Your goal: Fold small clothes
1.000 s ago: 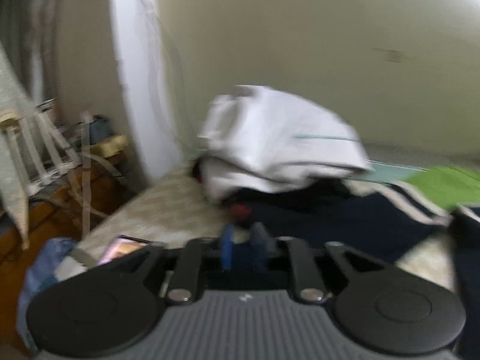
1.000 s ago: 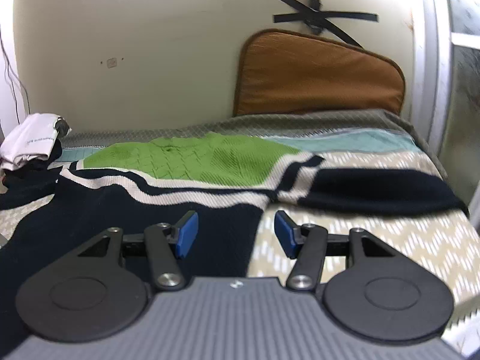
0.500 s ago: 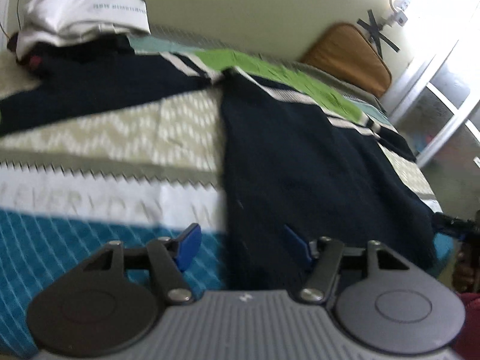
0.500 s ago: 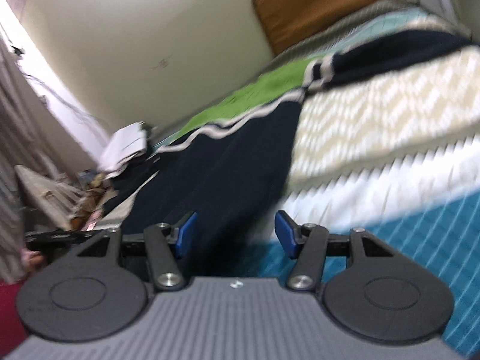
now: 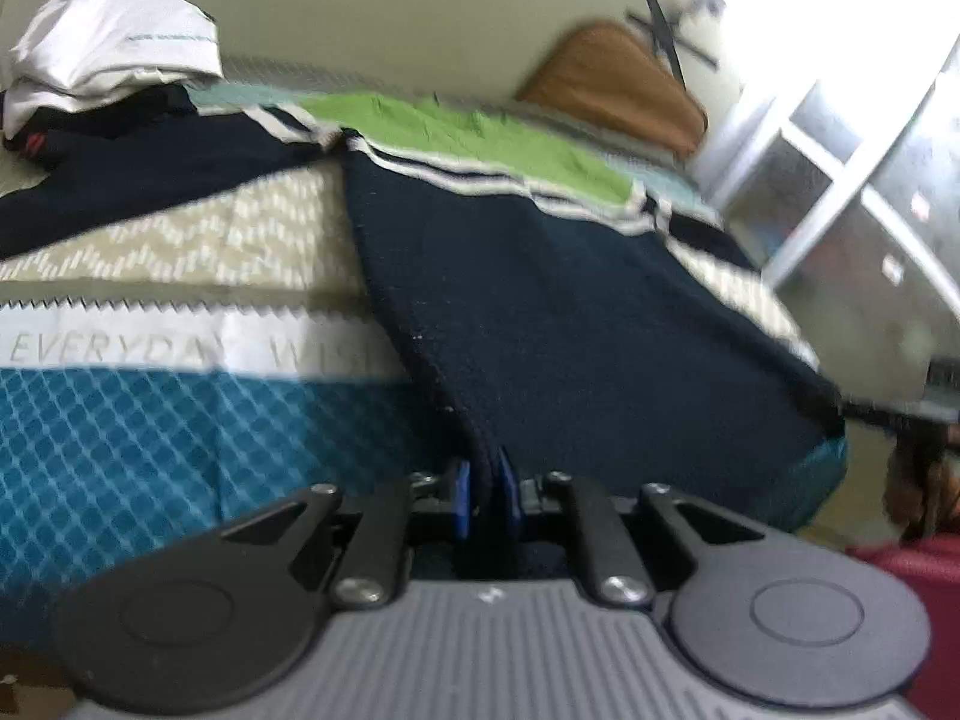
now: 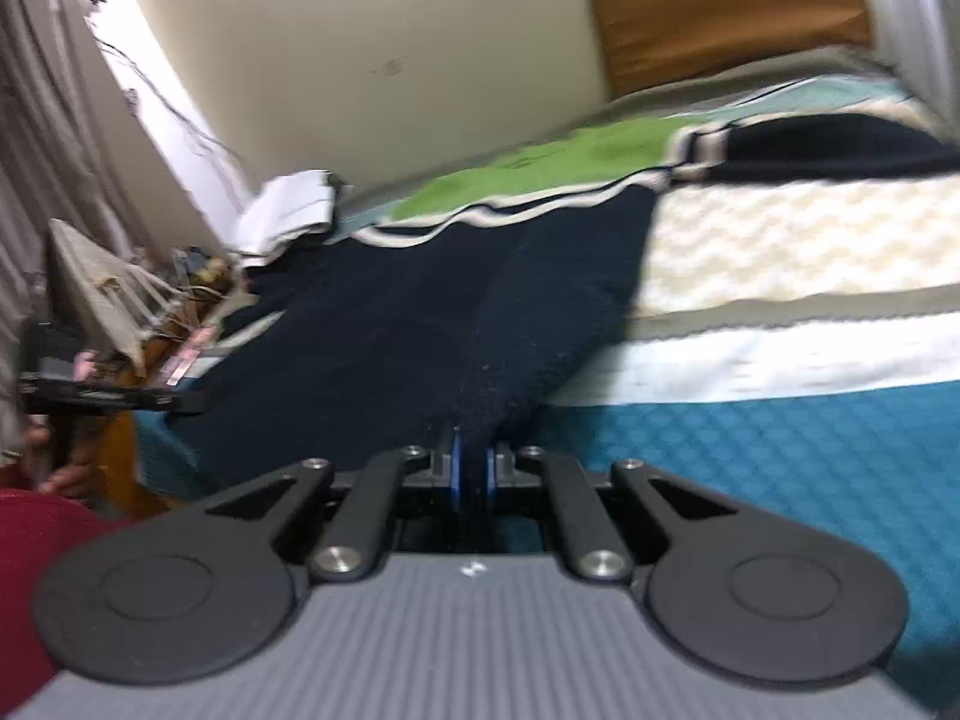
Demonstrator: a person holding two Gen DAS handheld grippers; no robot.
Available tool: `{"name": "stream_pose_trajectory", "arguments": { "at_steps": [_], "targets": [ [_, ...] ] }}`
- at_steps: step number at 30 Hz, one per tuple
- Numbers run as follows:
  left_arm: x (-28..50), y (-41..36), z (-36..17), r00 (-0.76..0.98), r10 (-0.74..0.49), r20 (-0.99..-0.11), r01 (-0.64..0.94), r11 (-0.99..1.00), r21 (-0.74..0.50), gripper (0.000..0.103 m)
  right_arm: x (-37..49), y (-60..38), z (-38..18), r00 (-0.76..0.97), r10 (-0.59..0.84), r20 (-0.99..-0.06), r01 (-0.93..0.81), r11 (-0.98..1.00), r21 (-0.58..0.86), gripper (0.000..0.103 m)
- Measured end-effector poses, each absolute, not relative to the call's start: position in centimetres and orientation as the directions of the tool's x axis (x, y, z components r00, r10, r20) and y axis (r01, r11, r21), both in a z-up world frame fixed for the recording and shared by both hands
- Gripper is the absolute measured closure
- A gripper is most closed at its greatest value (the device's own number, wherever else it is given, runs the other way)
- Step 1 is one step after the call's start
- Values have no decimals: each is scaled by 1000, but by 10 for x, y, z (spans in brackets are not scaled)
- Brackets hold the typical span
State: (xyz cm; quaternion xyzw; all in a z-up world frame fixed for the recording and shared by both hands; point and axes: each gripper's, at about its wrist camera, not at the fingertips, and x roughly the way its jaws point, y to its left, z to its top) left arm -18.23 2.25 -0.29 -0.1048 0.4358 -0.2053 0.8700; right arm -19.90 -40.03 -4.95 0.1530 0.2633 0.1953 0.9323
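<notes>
Nearest, the left gripper [image 5: 483, 495] has its blue fingers [image 5: 461, 498] pinched on the near left hem corner of the navy sweater [image 5: 570, 300]. The right gripper [image 6: 472, 476] likewise clamps its fingers [image 6: 455, 474] on the near right hem corner. The sweater lies spread on the bed [image 5: 150, 414], hem at the near edge over the teal quilt, its green yoke [image 5: 468, 132] farther back. Beyond, a white folded pile [image 5: 108, 42] sits at the far left, and a brown cushion [image 6: 732, 12] leans against the wall at the far right.

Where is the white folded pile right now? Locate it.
The white folded pile sits at the bed's far corner by the wall, upper left in the left wrist view, on dark clothes just beyond the navy sweater.
</notes>
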Motion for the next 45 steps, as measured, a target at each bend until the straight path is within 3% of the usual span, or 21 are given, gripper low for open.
{"name": "stream_pose_trajectory", "arguments": {
  "at_steps": [2,4,5,8,9,12,14,16,20,25,30,33,45],
  "targets": [
    [-181,14,-17,495,-413,-764,255,910,-327,93,-191,-399,-65,750,417,-514,-248,897,366,92],
    [-178,16,-27,471,-394,-789,225,919,-324,91,-184,-399,-79,727,378,-573,-201,916,348,85],
    [-178,21,-26,477,-408,-779,218,913,-345,89,-184,-406,-80,736,393,-551,-209,906,367,83],
    [-185,32,-2,584,-349,-733,212,937,-277,85,-196,-429,-63,825,317,-467,-151,921,359,52],
    [-185,35,9,623,-332,-709,210,943,-257,82,-198,-436,-56,850,302,-431,-143,921,362,51],
    [-168,29,33,711,-278,-645,214,960,-178,70,-188,-447,-35,901,253,-353,-111,920,376,50],
    [-151,13,41,770,-241,-591,226,969,-101,49,-172,-443,-30,917,221,-332,-95,930,355,50],
    [-135,-3,42,802,-240,-546,251,966,-56,43,-148,-436,-26,920,226,-320,-110,932,345,46],
    [-85,-47,27,825,-251,-507,286,958,-8,41,-100,-401,-27,913,248,-325,-146,940,309,44],
    [-27,-84,-11,844,-133,-519,220,969,109,38,-50,-374,-31,899,295,-324,-168,915,367,44],
    [7,-81,-41,807,-14,-590,108,986,124,38,-10,-359,-49,894,231,-384,-121,949,291,44],
    [10,-70,-41,796,-4,-605,65,995,79,24,-10,-358,-59,914,206,-348,-118,959,257,43],
    [16,-72,-44,776,39,-630,14,997,79,11,-8,-348,-59,919,167,-358,-93,972,215,37]
  ]
}}
